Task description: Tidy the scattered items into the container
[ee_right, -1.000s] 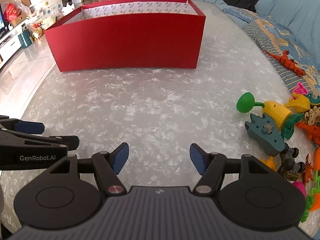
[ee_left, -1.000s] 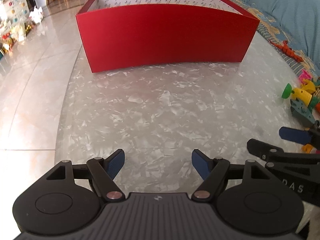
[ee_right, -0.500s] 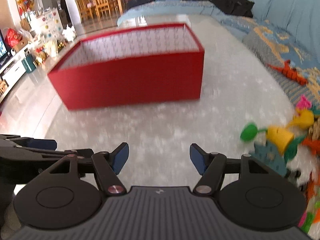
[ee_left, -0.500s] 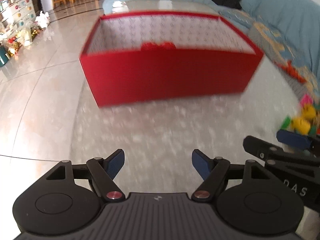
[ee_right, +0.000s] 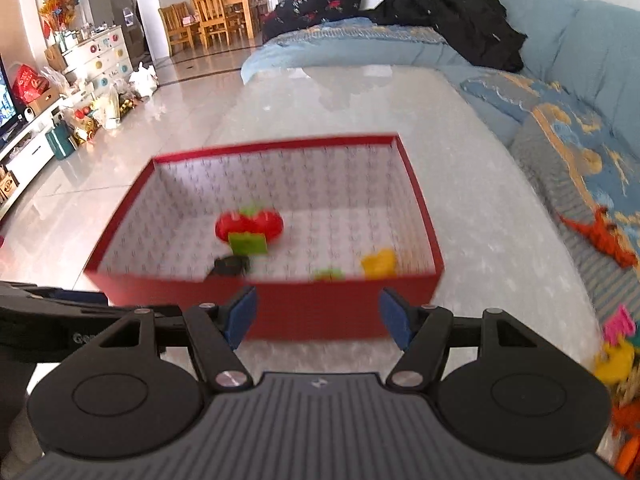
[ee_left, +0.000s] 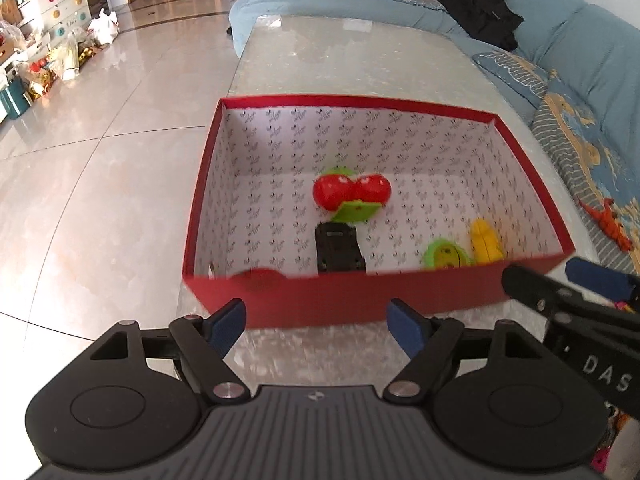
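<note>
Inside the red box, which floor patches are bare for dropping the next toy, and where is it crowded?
In the red box, the floor is bare along the left wall and in the far right corner. The red cherry toy and black toy fill the middle; the green toy and yellow toy crowd the near right.

Black claw (ee_left: 318,320) — blue pads (silver screws)

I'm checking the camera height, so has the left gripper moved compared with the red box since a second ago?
Yes. The left gripper has risen: it faced the red box side-on, and now looks down inside it.
</note>
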{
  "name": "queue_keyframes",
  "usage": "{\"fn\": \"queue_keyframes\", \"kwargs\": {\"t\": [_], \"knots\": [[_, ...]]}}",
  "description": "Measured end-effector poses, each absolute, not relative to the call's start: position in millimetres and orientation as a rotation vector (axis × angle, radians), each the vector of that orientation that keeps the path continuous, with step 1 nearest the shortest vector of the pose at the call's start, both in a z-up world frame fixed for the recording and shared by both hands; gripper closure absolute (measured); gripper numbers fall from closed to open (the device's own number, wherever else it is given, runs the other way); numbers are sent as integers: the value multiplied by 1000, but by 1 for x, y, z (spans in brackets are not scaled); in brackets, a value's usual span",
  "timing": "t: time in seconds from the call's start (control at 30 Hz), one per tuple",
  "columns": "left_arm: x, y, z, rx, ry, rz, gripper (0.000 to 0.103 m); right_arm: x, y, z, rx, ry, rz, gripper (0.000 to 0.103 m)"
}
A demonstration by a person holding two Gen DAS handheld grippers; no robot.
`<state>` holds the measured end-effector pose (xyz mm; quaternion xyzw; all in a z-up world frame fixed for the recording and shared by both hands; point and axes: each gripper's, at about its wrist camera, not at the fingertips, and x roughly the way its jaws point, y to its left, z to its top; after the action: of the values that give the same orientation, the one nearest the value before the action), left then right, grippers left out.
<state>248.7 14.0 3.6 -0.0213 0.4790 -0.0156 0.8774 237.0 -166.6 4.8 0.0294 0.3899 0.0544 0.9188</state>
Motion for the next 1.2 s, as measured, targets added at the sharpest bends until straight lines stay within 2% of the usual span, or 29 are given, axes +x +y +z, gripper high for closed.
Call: {"fn": "queue_keyframes", "kwargs": {"t": [0.1,0.43,0.63,1.2], "knots": [[263,15,8,-43,1005,-19,21,256,-164,11,50,796,107,31],[272,29,15,-55,993,9,21,298,-156,1,103,848,104,31],[284,27,22,-16,970,9,16,303,-151,-5,84,871,93,31],[316,22,1,-23,1039,-23,16,319,-160,-22,75,925,49,30]]}}
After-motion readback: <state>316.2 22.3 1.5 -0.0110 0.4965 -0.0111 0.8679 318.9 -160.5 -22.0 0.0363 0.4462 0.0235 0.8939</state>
